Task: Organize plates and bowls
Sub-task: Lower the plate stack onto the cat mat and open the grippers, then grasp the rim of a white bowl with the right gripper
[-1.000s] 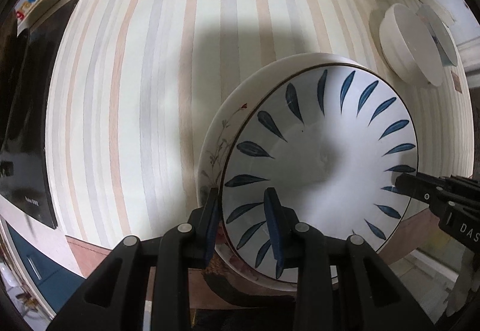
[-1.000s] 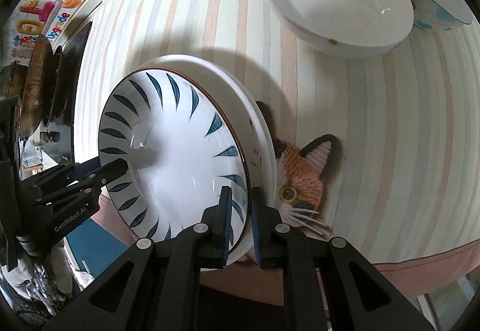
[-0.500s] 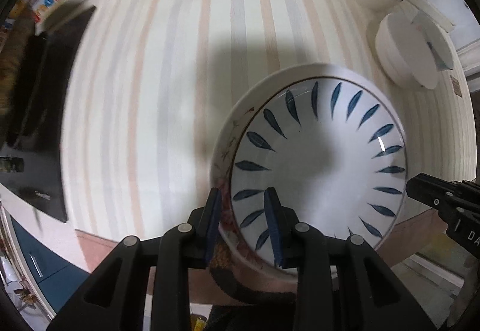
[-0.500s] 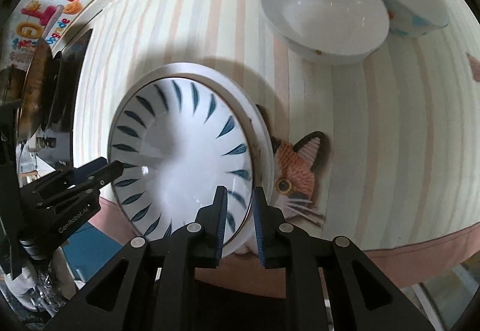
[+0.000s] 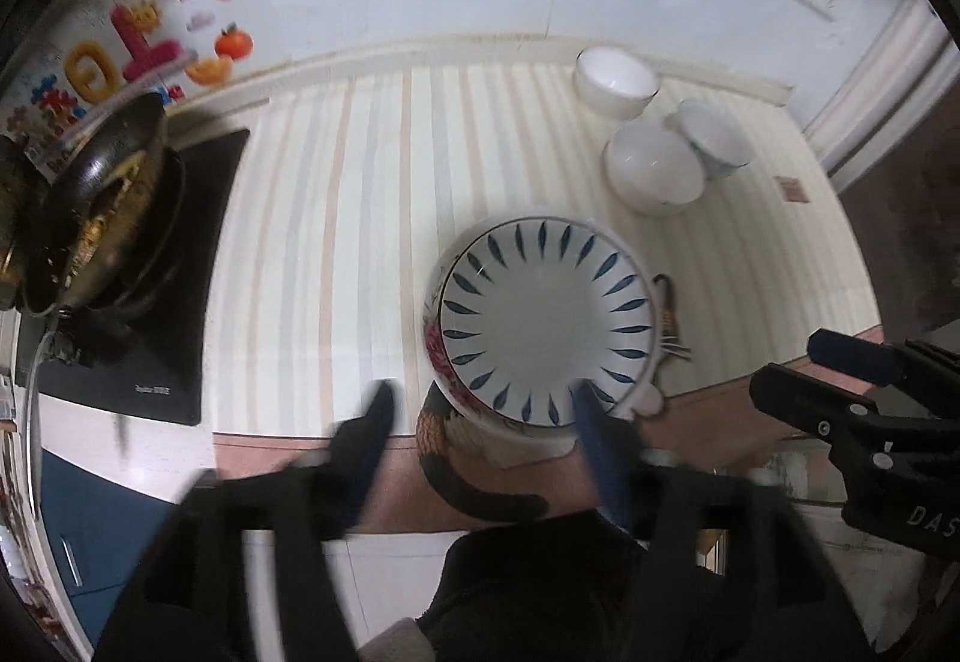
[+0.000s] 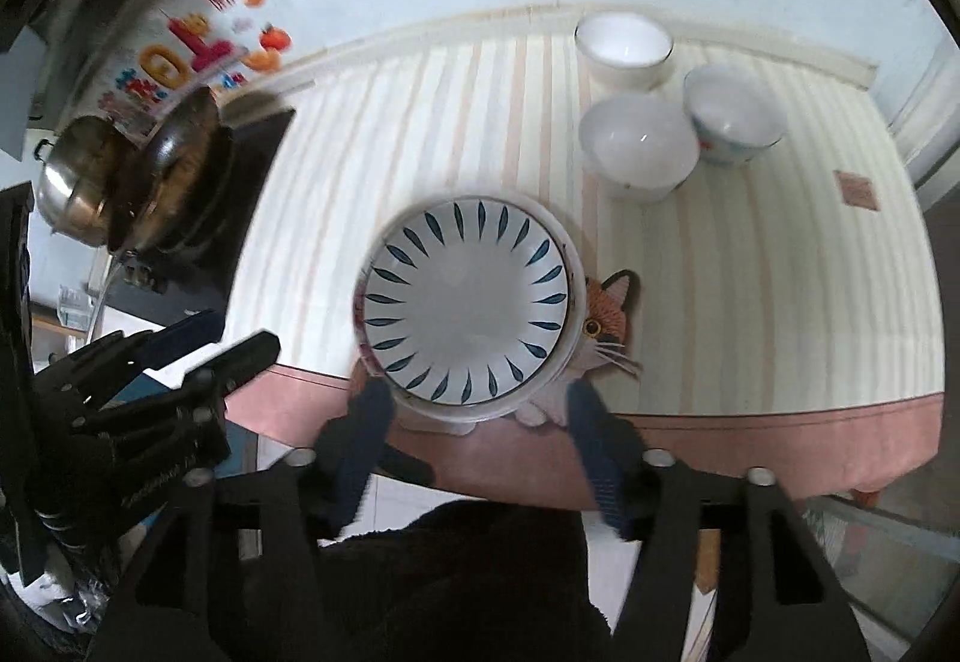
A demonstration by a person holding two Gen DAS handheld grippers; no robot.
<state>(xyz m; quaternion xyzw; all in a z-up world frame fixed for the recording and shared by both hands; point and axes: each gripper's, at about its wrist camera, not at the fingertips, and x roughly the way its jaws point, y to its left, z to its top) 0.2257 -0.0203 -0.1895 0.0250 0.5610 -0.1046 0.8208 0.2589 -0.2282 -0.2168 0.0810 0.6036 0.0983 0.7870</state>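
Both grippers are off the dishes here. The left gripper (image 5: 480, 416) has its fingers (image 5: 369, 422) spread wide, holding nothing, hovering just off the near edge of the striped cream tabletop (image 5: 360, 218). Same for the right gripper (image 6: 474, 410): fingers (image 6: 591, 422) wide apart and empty, and you can also see it off to the side in the left wrist view (image 5: 840, 380).

The white plate with dark blue leaf-shaped marks around its rim (image 5: 546, 320) sits stacked on a bigger white plate with a red flower pattern on the edge (image 5: 433, 338), right at the front edge of the tabletop. The stack lies on top of a cat-shaped woven mat in orange, white and black (image 6: 609, 320), whose face pokes out on the right side.

Further back to the right there's a cluster of three bowls close together: a plain white bowl (image 6: 639, 146), a white bowl with a thin dark rim (image 6: 624, 47) behind it, and a white bowl with blue and red markings (image 6: 732, 116) beside it.

On the left there's a dark wok with food in it (image 5: 102, 194) on a black cooktop (image 5: 180, 302), a bit blurry
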